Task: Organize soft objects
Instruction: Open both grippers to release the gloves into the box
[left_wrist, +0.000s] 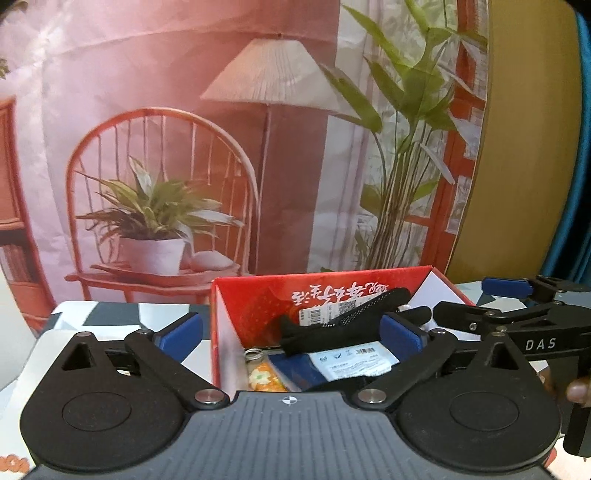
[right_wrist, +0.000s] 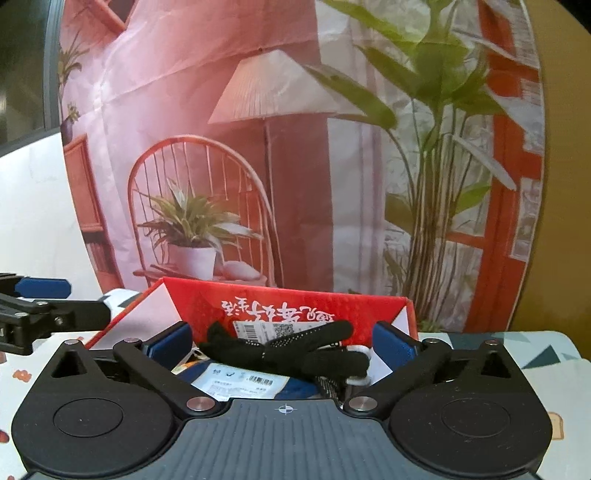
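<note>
**Desk:** Two grippers in shot — what are they doing?

**Photographer:** Both stand with jaws spread wide and nothing between the blue pads. The left gripper (left_wrist: 291, 330) straddles the near-left corner of a red box (left_wrist: 258, 295), one pad outside its left wall, the other over the contents. The right gripper (right_wrist: 282, 341) hangs over the same box from the other side, its pads flanking the pile.

**Desk:** And the soft items?

**Photographer:** A black glove (right_wrist: 295, 350) with rows of small white dots lies draped across the top of the pile in the box, just beyond the right gripper's open pads and not touched by them. From the left view the same glove sits between that gripper's pads, further in. Beneath it are a blue packet with a white barcode label (right_wrist: 243, 380) and an orange floral item (left_wrist: 264, 380) beside a metal ring; the small print is too blurred to read.

**Desk:** Any legible writing?

**Photographer:** "DAS" on the arm of the right gripper, seen from the left camera. White Chinese characters run upside down on the box's inner back wall; I can't make them out. A tag with barcode and QR code (right_wrist: 264, 328) leans there.

**Desk:** Background?

**Photographer:** A patterned tablecloth (right_wrist: 554, 354), then a printed backdrop (left_wrist: 221, 129) of a chair, lamp and plants.
</note>
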